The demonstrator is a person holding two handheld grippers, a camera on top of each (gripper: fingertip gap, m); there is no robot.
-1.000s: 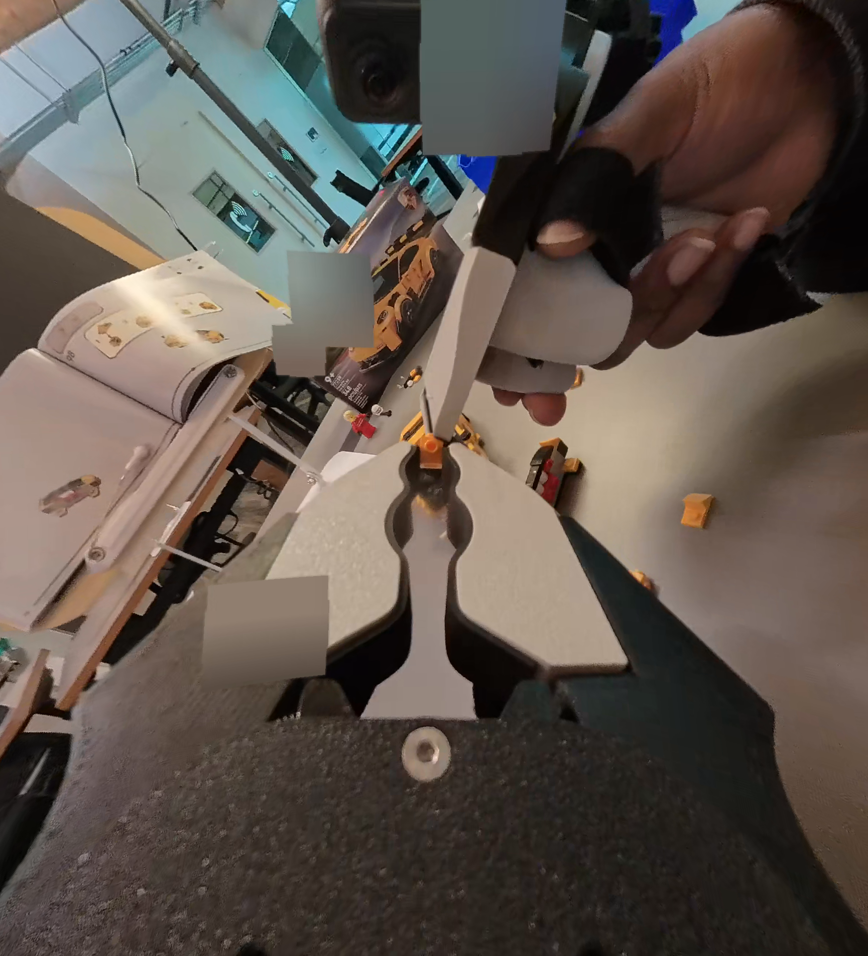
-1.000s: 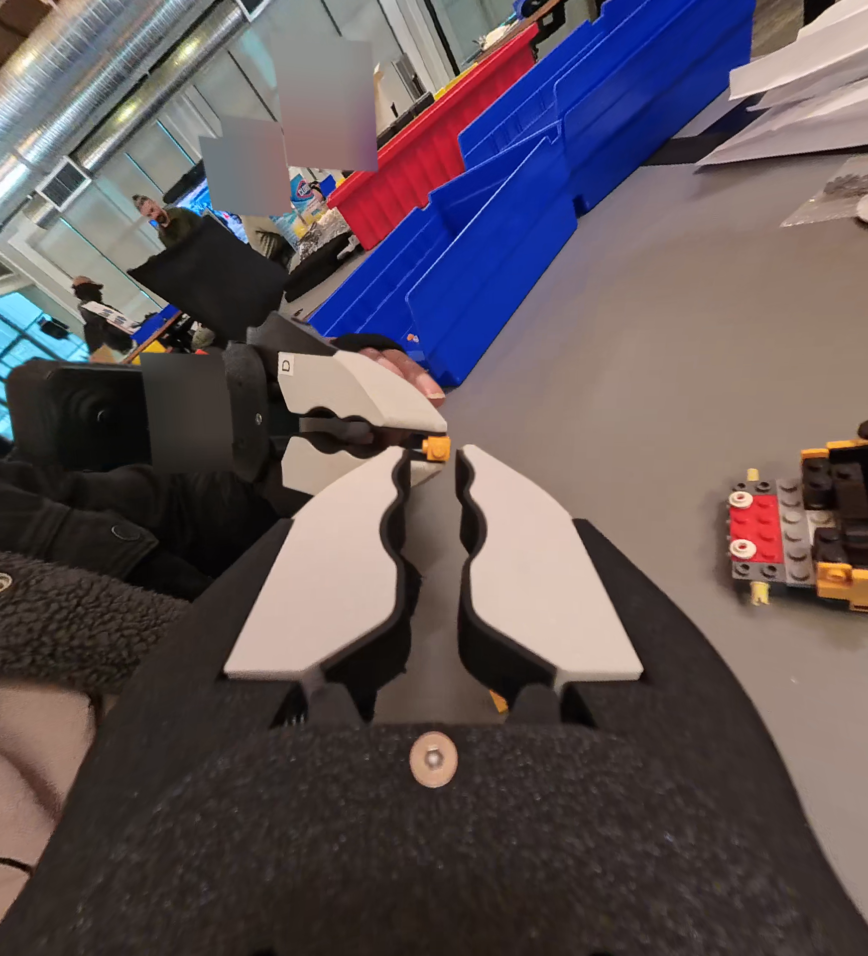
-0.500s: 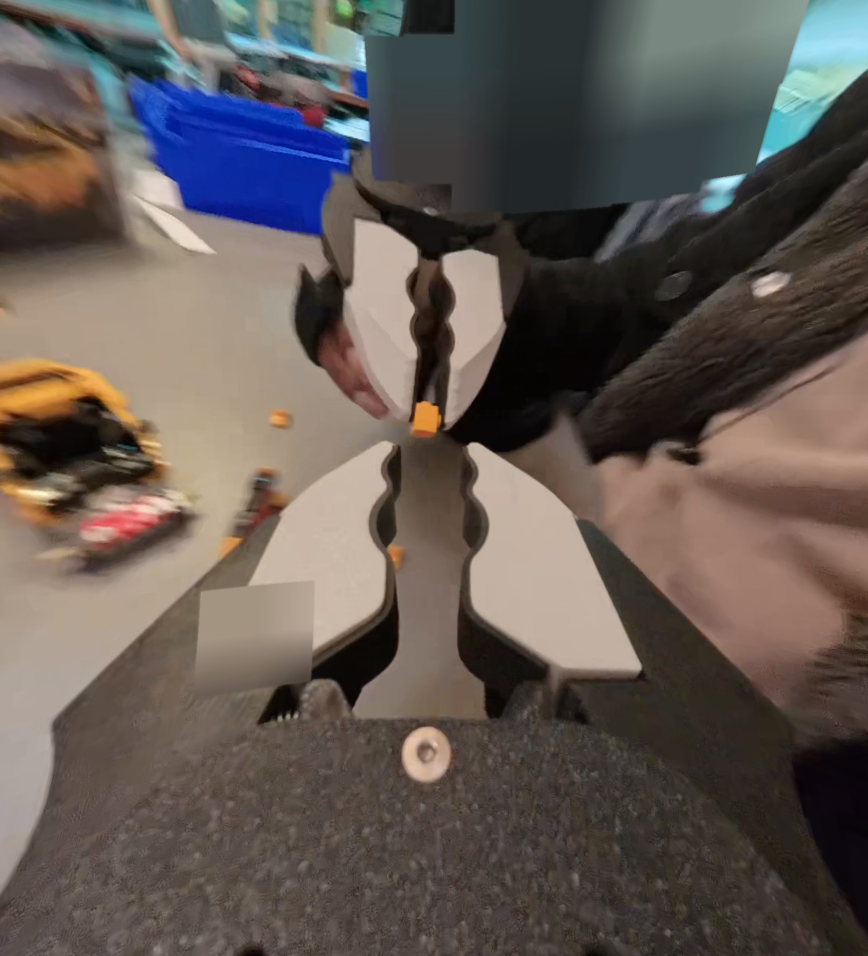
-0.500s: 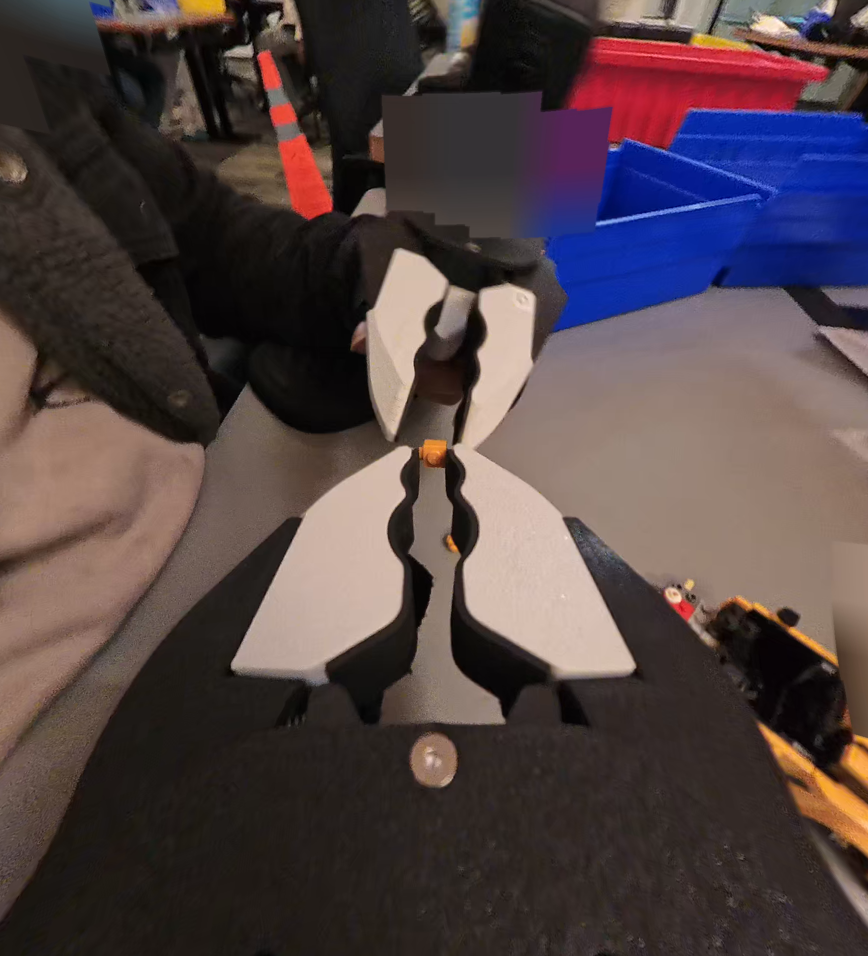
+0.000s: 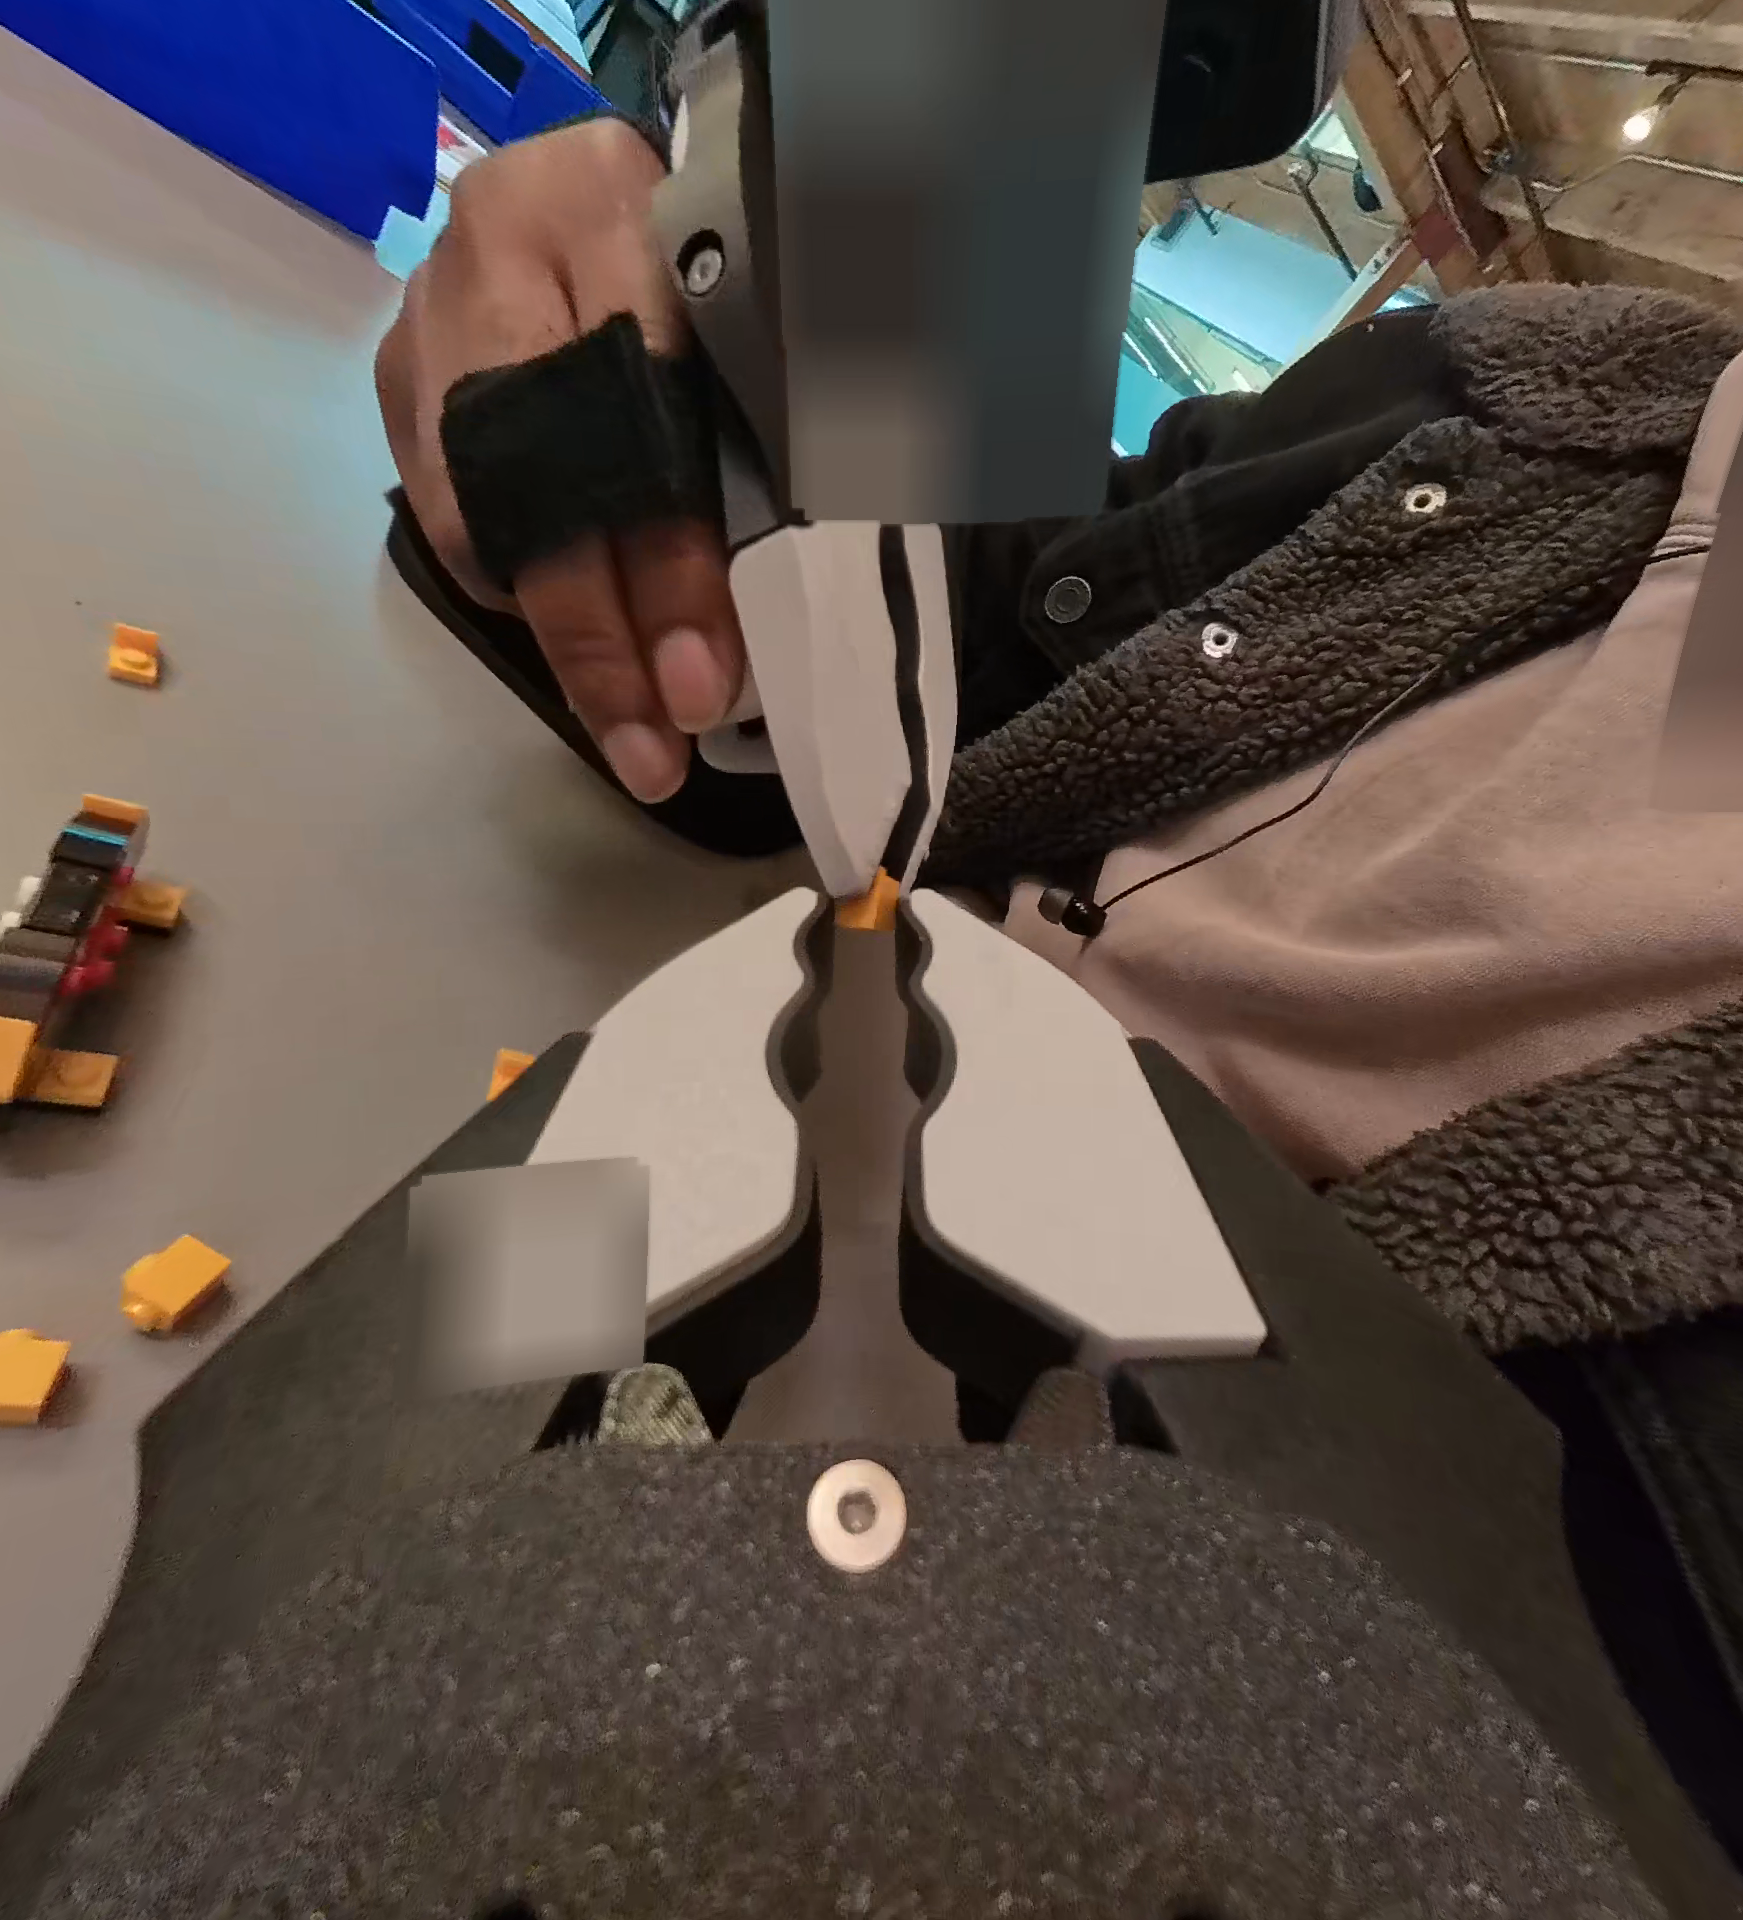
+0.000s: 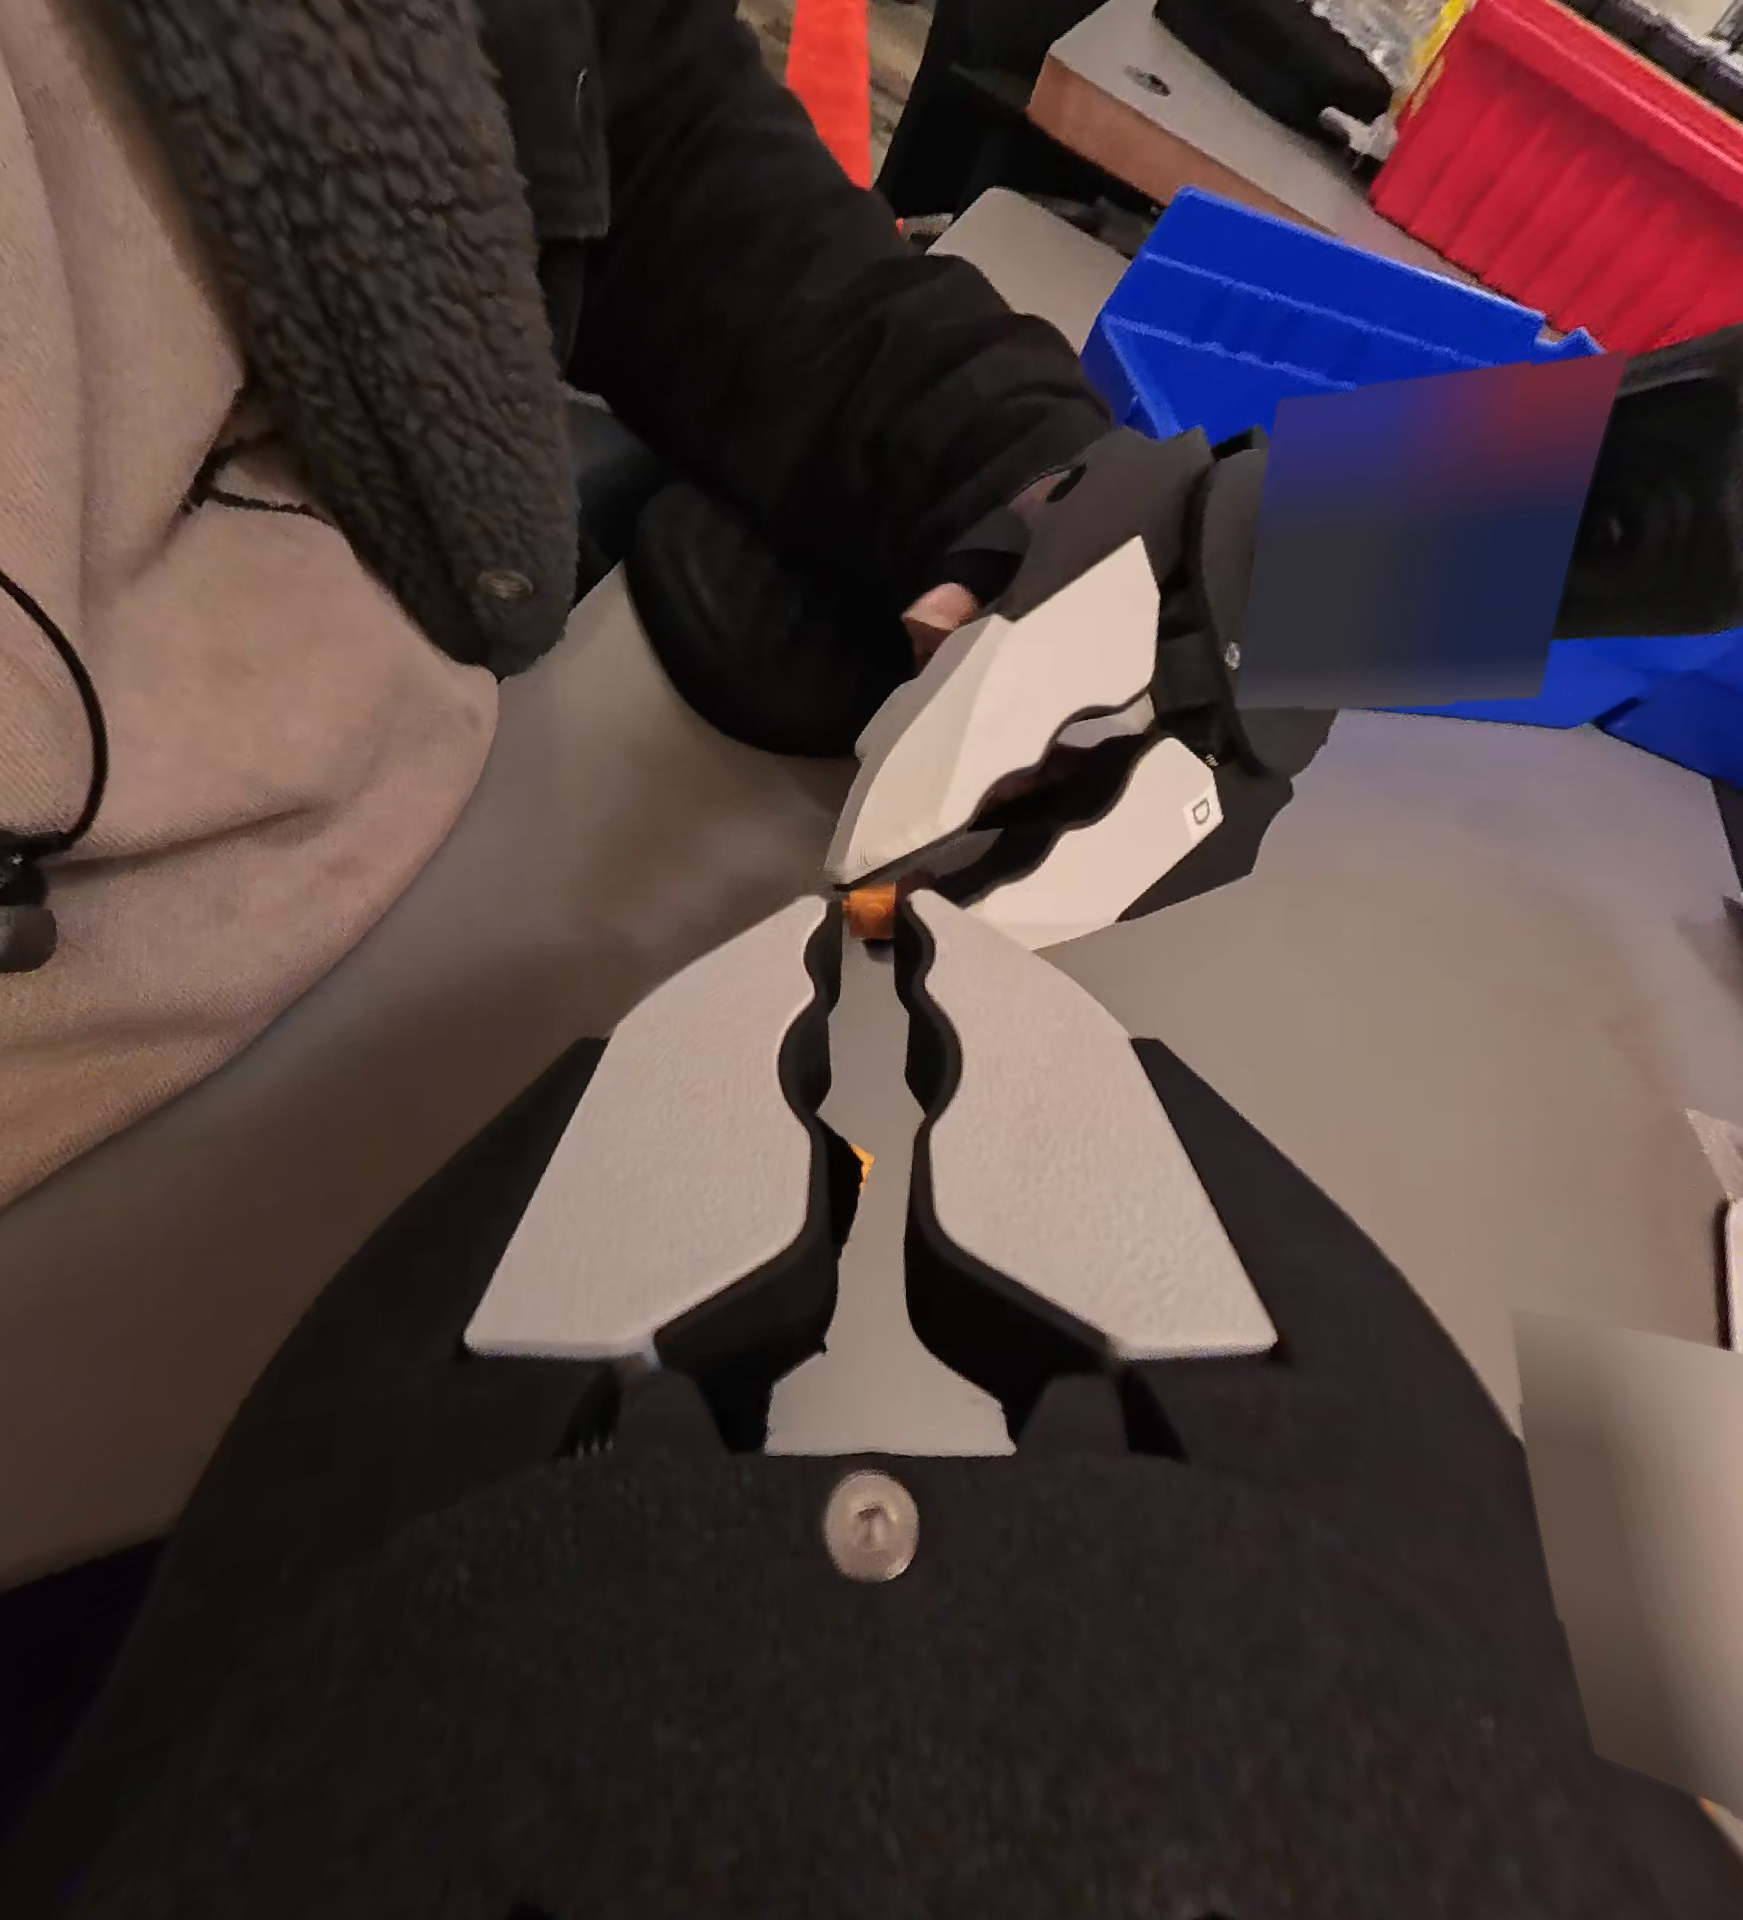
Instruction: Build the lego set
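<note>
Meeting tip to tip, the left gripper [image 5: 865,914] and right gripper [image 6: 865,914] both sit nearly closed on one small orange piece [image 5: 867,908], pinched directly ahead between them, above the table [image 5: 223,436].

Small orange piece [image 5: 868,908] mostly hidden between fingertips — shape unclear; another orange brick [image 6: 859,1161] half behind right gripper's finger — kind unknown.
</note>
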